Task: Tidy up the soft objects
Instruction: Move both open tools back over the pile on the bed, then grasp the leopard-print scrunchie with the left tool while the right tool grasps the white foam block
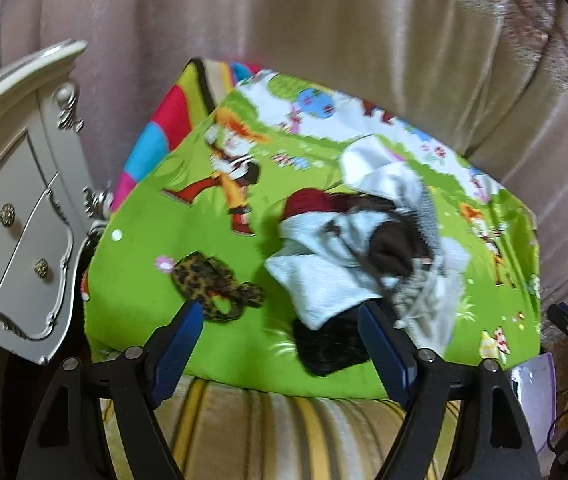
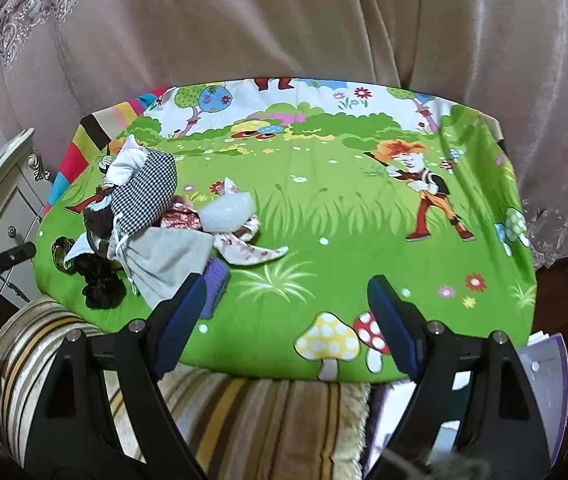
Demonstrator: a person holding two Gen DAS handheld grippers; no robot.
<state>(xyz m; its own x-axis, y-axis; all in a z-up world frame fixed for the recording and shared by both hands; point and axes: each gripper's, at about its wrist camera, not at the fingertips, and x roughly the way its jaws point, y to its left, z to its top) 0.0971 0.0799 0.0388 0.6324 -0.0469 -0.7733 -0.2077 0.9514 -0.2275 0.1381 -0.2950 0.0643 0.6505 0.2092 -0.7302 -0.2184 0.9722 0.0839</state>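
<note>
We were at the approach step, with nothing yet picked up. The heap of soft things [image 1: 368,236], white cloths, a checked piece and dark ones tangled together, lay on the green cartoon sheet [image 1: 203,248], toward the sheet's end nearest the white cabinet [image 1: 15,216]; a leopard-print band [image 1: 213,282] lay apart from the heap on that same sheet. Our left gripper [image 1: 281,322] hung over the heap's near edge, jaws spread and empty. Our right gripper [image 2: 288,294] stood wide open too, over bare sheet beside the heap. We judged the next move needed one single piece singled out and pinched.
</note>
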